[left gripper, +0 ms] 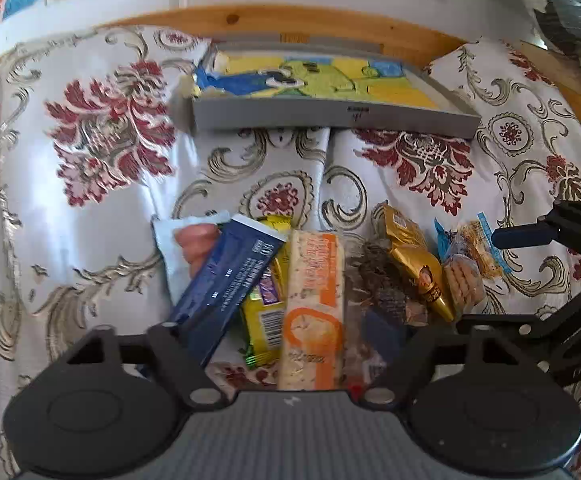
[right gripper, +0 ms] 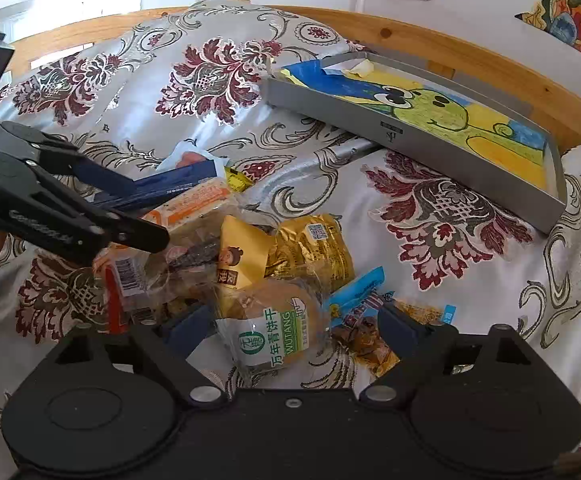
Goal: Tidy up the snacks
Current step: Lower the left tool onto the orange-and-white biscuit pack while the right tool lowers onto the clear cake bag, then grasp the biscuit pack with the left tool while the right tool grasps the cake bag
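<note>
Right gripper (right gripper: 286,332): spread around WUTANG biscuit pack (right gripper: 274,332). Left gripper (left gripper: 290,344): spread. Risk: overlapping neighbouring wrappers snag, pile scatters.

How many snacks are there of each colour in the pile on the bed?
Blue: 2 (dark blue bar, light blue packet)
Yellow or gold: 3 (small yellow packet, yellow cartoon packet, gold packet)
Orange-and-white bar: 1
Clear: 2 (dark snack packet, Wutang biscuit packet)
White sausage packet: 1
Total: 9 showing; more may hide underneath.
</note>
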A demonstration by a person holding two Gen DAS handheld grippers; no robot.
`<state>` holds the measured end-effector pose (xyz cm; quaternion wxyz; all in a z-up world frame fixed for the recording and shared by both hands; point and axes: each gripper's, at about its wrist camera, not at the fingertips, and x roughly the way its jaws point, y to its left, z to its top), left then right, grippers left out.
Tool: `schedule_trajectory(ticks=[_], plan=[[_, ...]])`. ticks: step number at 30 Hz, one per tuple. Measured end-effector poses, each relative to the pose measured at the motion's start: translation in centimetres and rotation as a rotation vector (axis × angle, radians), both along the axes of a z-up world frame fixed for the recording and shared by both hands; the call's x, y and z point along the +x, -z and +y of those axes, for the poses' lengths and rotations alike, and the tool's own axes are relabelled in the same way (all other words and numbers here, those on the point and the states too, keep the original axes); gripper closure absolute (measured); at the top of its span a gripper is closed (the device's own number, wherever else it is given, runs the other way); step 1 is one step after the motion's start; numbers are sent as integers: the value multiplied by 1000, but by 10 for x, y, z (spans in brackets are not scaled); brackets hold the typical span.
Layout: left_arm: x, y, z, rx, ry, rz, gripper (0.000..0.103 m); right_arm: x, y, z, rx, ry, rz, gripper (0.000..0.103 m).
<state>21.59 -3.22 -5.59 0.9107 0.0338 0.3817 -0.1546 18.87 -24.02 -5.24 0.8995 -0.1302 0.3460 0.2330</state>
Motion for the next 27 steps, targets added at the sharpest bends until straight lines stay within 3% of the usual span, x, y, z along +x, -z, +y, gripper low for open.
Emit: schedule_trajectory(ticks=[4, 9, 13, 19, 20, 21, 27], plan=[[5, 1, -2, -5, 16, 26, 44, 0, 2, 1, -7, -6, 3, 21], [9, 5, 1, -22, 1, 80, 55, 3, 7, 2, -9, -1, 29, 25], [13, 12, 0, -22, -8, 128, 63, 8, 13, 3, -4, 18, 60, 36], [13, 14, -7, 8, -14, 132, 64, 10, 22, 7, -16, 23, 77, 43], [13, 13, -7, 9, -16, 133, 65, 10, 22, 8, -21, 21, 69, 52], [12, 13, -7, 9, -18, 133, 65, 9, 21, 8, -17, 15, 68, 54], [5, 9, -10, 29, -38, 119, 67, 7, 17, 9, -24, 14, 47, 57]])
